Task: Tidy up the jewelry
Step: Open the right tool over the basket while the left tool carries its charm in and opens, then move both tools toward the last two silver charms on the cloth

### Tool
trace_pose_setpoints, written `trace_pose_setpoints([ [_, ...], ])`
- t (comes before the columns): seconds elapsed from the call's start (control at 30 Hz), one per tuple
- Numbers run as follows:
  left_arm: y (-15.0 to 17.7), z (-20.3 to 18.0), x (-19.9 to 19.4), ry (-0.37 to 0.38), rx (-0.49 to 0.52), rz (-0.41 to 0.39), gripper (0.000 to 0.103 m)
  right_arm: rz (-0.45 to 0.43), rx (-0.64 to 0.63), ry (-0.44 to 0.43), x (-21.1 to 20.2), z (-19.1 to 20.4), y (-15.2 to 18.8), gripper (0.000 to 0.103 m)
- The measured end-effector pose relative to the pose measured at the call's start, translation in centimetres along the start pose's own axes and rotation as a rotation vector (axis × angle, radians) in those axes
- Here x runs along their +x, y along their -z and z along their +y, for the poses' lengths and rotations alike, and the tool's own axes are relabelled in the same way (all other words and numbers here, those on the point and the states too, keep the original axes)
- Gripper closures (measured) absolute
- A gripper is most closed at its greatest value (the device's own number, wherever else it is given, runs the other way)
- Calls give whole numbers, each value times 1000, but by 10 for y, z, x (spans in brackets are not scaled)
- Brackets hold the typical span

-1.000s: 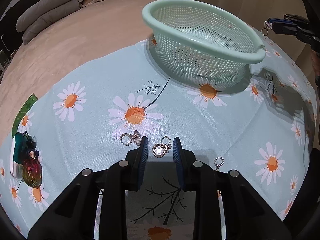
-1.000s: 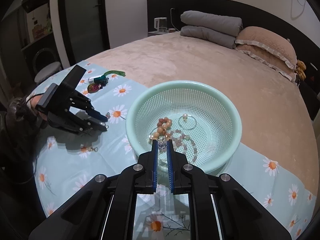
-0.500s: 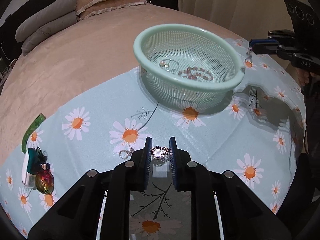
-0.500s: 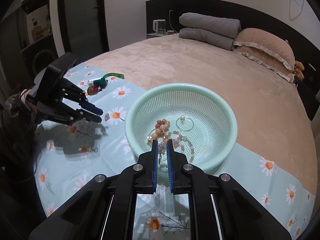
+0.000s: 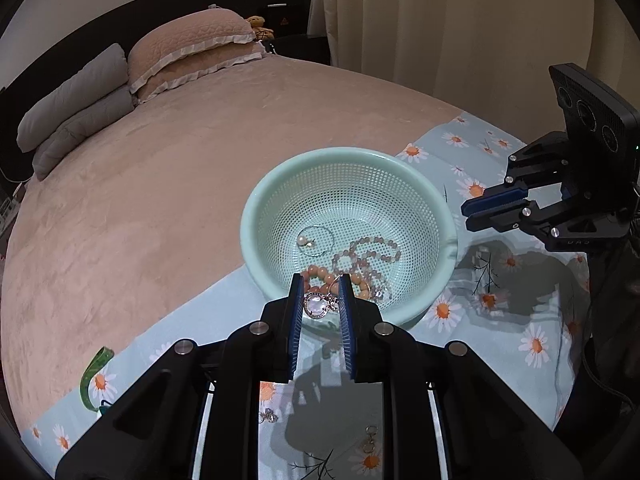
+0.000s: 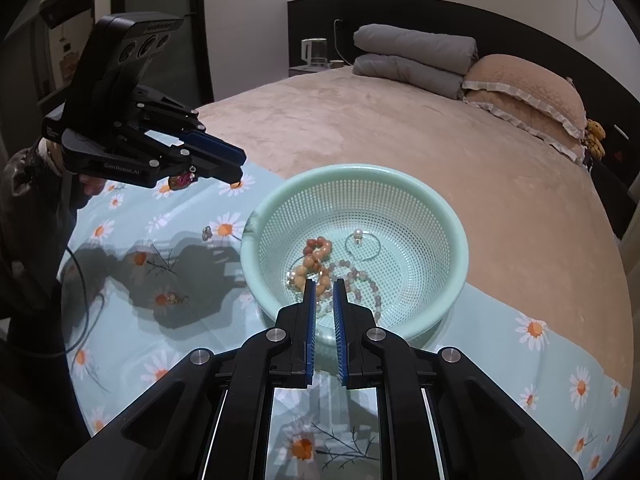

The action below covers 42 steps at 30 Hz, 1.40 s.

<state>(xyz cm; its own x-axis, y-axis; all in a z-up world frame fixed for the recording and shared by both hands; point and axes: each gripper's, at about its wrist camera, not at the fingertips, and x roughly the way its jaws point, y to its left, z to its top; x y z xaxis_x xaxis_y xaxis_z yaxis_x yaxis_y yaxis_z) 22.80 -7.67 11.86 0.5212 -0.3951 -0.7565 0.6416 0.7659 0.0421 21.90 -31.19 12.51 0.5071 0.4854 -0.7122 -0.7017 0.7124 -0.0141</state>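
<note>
A mint green basket [image 5: 416, 184] [image 6: 448, 208] stands on a daisy cloth and holds bead bracelets [image 5: 372, 252] [image 6: 316, 252] and a pearl ring [image 5: 316, 236] [image 6: 362, 240]. My left gripper [image 5: 320, 306] is shut on a round crystal pendant [image 5: 317, 305] and holds it in the air by the basket's near rim; it also shows in the right wrist view [image 6: 236, 168]. My right gripper [image 6: 323, 296] is slightly open and empty above the basket's other rim; it also shows in the left wrist view [image 5: 470, 214].
Loose trinkets lie on the daisy cloth [image 5: 532, 344]: a silver charm [image 5: 267, 416] [image 6: 207, 233], a gold keyring charm [image 5: 370, 438] [image 6: 175, 298], a green strip [image 5: 93, 376] and a pink piece [image 6: 182, 179]. Pillows [image 5: 188, 56] lie at the bed's far end.
My left gripper shut on the crystal pendant, lifted it off the cloth and carried it to the basket. My right gripper let go of its small charm and is now empty.
</note>
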Motion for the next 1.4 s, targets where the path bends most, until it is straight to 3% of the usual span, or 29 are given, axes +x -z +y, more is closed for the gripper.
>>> trace_pose_setpoints([
  [0.2, -16, -13, 10, -1, 21, -12, 84, -7, 19, 21, -3, -5, 6, 92],
  [0.23, -17, -16, 9, -5, 27, -19, 76, -11, 27, 43, -3, -7, 7, 89],
  [0.27, -18, -18, 7, -12, 32, -30, 51, -12, 40, 52, -3, -10, 8, 78],
  [0.3, -17, -19, 5, -31, 36, -44, 38, -11, 53, 63, -3, -13, 10, 53],
  [0.33, -17, -20, 2, -56, 38, -59, 21, -14, 64, 92, -4, -15, 12, 39],
  [0.37, -17, -20, -1, -69, 36, -71, 16, -21, 73, 123, -6, -17, 14, 21],
  [0.4, -16, -19, -4, -67, 32, -75, 16, -34, 74, 140, -8, -18, 16, 17],
  [0.47, -14, -15, -10, -81, 23, -82, 5, -61, 75, 160, -13, -19, 20, 17],
  [0.73, 6, 3, -28, -151, 10, -50, 6, -30, 76, 153, -13, -8, 29, 16],
  [0.93, 41, 21, -33, -171, -37, 0, 6, -21, 23, 126, -18, 18, 27, 16],
  [1.4, 130, 44, -37, -123, -154, 83, 6, -8, -66, -50, -4, 86, 31, 15],
])
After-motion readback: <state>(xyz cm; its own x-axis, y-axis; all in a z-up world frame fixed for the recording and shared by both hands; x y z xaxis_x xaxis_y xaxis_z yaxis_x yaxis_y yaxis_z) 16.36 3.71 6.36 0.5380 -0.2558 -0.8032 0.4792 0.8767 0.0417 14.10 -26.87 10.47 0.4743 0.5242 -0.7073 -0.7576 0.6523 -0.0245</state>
